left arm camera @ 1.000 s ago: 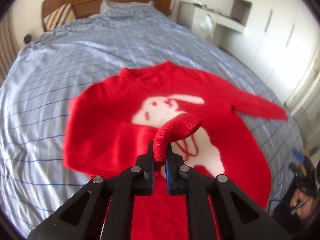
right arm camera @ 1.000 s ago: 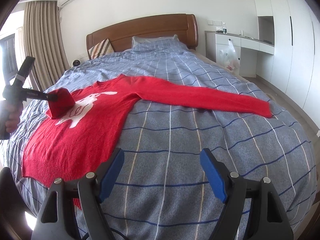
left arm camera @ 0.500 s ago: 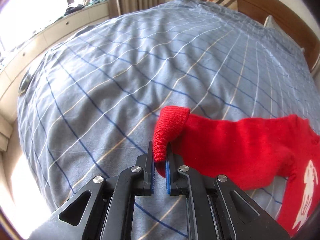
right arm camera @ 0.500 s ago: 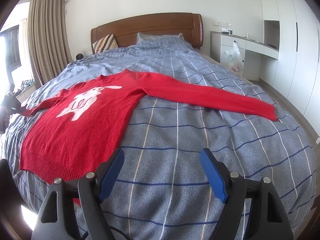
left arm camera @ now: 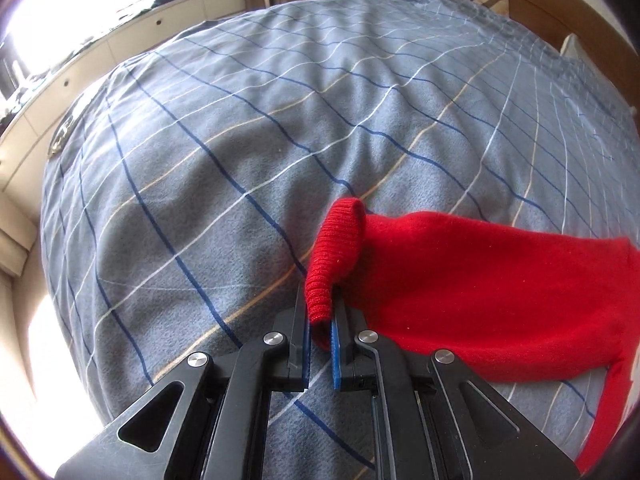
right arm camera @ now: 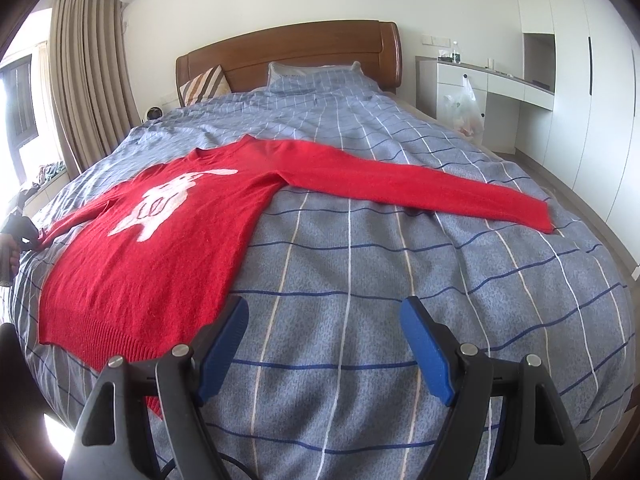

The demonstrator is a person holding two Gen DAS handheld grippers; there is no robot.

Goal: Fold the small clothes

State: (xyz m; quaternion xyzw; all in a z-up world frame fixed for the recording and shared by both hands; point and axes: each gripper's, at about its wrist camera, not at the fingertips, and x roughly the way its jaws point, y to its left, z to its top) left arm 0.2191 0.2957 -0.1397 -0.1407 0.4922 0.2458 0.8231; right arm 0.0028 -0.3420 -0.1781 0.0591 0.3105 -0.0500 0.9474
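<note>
A red sweater (right arm camera: 168, 240) with a white rabbit print lies face up on the blue checked bed (right arm camera: 400, 280), both sleeves stretched out. Its far sleeve (right arm camera: 420, 184) reaches to the right. My left gripper (left arm camera: 320, 312) is shut on the ribbed cuff (left arm camera: 332, 256) of the other sleeve (left arm camera: 480, 280), low over the bed's left side; it shows small at the left edge of the right wrist view (right arm camera: 24, 232). My right gripper (right arm camera: 322, 328) is open and empty above the bed's near end, beside the sweater's hem.
A wooden headboard (right arm camera: 288, 52) with pillows stands at the far end. A white desk (right arm camera: 492, 80) with a plastic bag and wardrobes line the right wall. A window sill with drawers (left arm camera: 80, 60) and curtains run along the left.
My left gripper has carried the sleeve cuff from over the sweater's chest out to the left, stretching the sleeve flat. The jaws now stand slightly wider. The right gripper has barely moved.
</note>
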